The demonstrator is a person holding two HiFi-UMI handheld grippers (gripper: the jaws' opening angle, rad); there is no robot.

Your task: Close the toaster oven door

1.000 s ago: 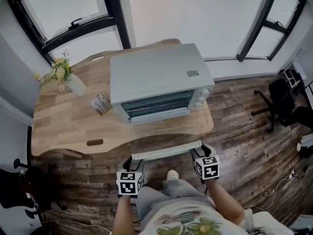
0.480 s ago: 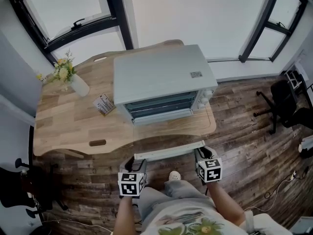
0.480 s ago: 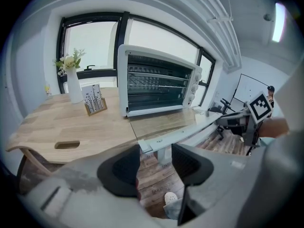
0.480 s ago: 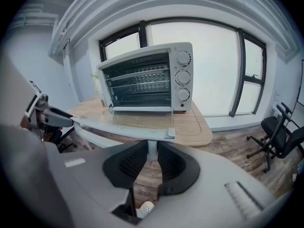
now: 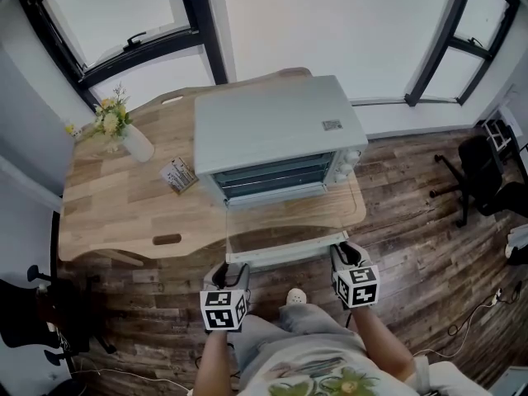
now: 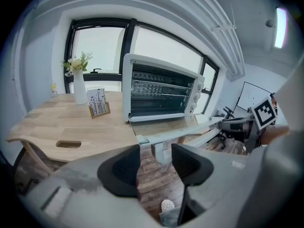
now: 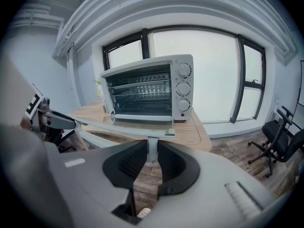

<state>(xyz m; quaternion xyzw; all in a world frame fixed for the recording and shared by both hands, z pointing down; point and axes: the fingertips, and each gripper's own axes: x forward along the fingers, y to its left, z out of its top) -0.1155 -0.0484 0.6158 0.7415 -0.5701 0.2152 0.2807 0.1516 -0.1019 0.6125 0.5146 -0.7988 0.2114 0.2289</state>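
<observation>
On wooden table, toaster oven (windows behind).

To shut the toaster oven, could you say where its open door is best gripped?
Grip the white handle bar on the lowered glass door's front edge, at its end posts, from the front: the door lies flat, handle outward. The right gripper clamps one post.

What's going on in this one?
A person stands at the toaster oven on the wooden table, its door folded down flat. The right gripper is clamped on the right post of the door handle; the left gripper has its jaws open around the left post. The door is not yet closed.
</observation>
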